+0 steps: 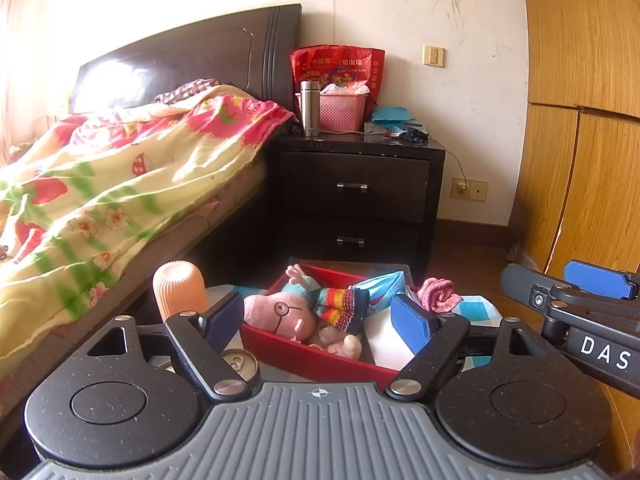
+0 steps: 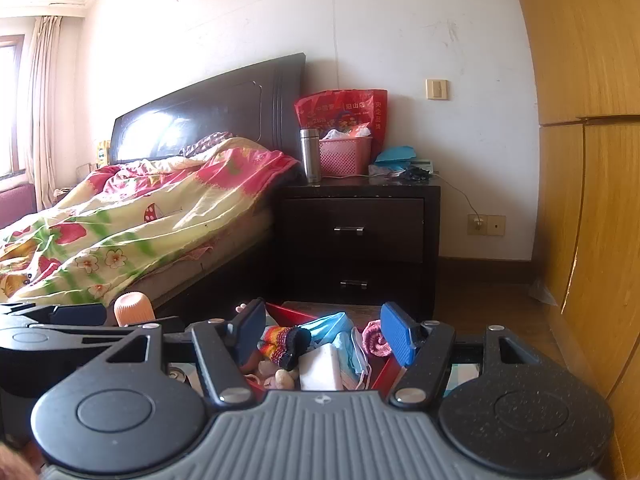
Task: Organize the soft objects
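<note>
Since most of the soft things already sit inside the red box (image 1: 304,356), I judge the sorting to be well along, perhaps near its end. From the left wrist view I see the pink plush pig (image 1: 280,314) lying on its side in the near end of the box, a rainbow-striped knitted sock (image 1: 340,304) draped over it, a light blue cloth (image 1: 382,284) folded behind that, and a white block (image 1: 386,344) at the right end, whose material I cannot tell. What looks left to me is the pink knitted roll (image 1: 440,294), which seems to rest at or just past the box's far right corner; whether it is inside or outside I cannot say from either camera. Beside the box, an orange ribbed cup (image 1: 178,290) stands upright and a drink can (image 1: 240,364) sits near the left finger; I take both as hard items that stay out. My left gripper (image 1: 320,320) hangs above the box with its jaws spread wide and nothing between them. My right gripper (image 2: 322,334) is about half open, also empty, aimed over the sock and a blue face mask (image 2: 352,354). Everything in the box looks limp and crumpled, so I expect it to squash easily under the pads.
</note>
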Available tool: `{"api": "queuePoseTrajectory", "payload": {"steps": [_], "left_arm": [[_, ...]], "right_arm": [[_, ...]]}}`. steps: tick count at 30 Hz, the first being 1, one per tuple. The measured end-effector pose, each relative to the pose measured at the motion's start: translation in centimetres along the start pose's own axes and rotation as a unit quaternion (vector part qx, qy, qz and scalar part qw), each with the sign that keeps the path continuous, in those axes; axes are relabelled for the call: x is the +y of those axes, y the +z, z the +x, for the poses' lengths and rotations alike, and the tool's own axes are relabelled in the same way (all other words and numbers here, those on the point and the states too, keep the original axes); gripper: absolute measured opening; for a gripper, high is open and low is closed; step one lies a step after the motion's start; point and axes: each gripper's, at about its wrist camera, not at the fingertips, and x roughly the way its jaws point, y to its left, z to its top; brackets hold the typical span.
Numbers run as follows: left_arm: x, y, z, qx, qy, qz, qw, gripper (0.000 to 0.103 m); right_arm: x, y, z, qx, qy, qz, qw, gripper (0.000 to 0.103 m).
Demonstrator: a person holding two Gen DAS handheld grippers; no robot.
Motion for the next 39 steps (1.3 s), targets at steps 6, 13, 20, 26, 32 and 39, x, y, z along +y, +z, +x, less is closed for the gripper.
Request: {"api": "queuePoseTrajectory", "payload": {"steps": [6,13,20,26,32,39], "left_arm": [[-0.17,-0.13,0.0,0.003,0.001,0.003,1.0,0.08],[-0.18,-0.22,0.01,0.008,0.003,-0.002,1.0,0.08],[0.2,-0.29,0.25,0.024,-0.007,-0.022,0.9994,0.08],[0.37,-0.41,0.38,0.033,-0.016,-0.035,0.9987,0.08],[0.35,-0.44,0.52,0.04,-0.024,-0.043,0.998,0.08],[0.41,-0.45,0.42,0.038,-0.025,-0.056,0.9974,0.08]], "right_arm": [[0.15,-0.22,0.11,0.005,-0.006,-0.005,1.0,0.042],[0.34,-0.46,0.32,0.01,-0.008,-0.005,1.0,0.042],[0.21,-0.56,0.4,0.013,-0.006,0.007,1.0,0.042],[-0.15,-0.49,0.53,0.017,-0.004,0.015,1.0,0.042],[-0.44,-0.48,0.51,0.019,-0.007,0.022,1.0,0.042],[-0.42,-0.48,0.65,0.022,-0.005,0.024,0.999,0.043]]}}
